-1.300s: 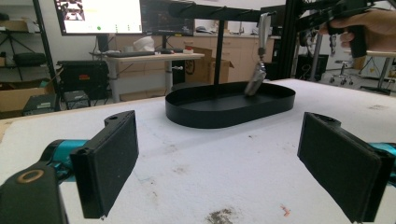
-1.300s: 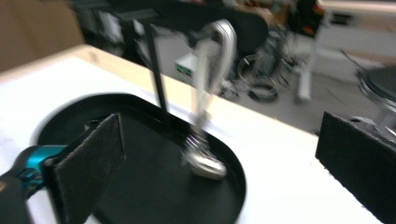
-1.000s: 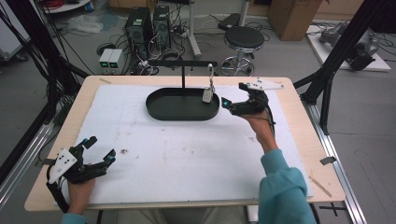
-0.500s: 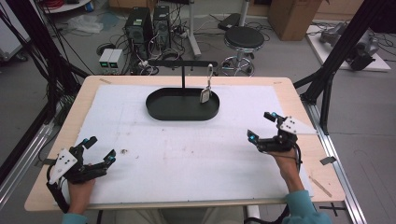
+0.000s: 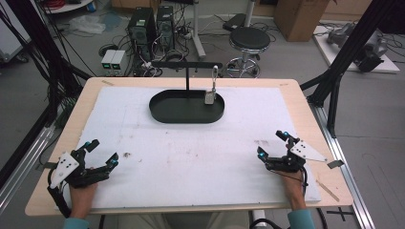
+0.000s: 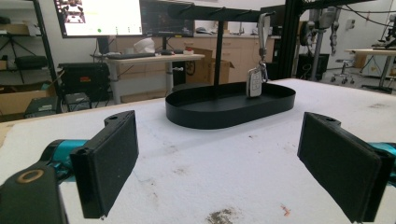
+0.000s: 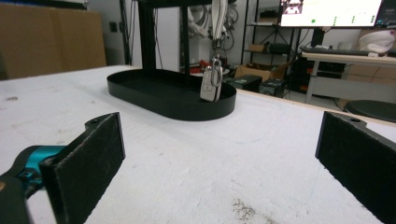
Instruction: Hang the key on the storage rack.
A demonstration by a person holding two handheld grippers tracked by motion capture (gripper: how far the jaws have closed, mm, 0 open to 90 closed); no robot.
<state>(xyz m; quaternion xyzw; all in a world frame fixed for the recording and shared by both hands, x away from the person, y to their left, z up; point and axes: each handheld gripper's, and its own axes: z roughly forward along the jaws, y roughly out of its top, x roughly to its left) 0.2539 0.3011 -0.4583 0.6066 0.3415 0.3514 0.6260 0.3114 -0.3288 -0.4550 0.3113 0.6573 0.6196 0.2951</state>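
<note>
Since one second ago, right gripper (image 5: 272, 145) drew back from the key fob (image 5: 209, 97), now at eleven o'clock; both grippers are spread, empty.

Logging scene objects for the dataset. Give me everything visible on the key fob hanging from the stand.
The key fob is a small, flat, silver-grey rectangle, plastic or metal by its look, with faint button markings on its face in the left gripper view. It hangs upright from a metal clip and a pale strap looped over the black crossbar of the stand. It dangles over the right end of the oval black tray, low inside the rim; whether it touches the tray floor cannot be told. Neither claw is near it.
</note>
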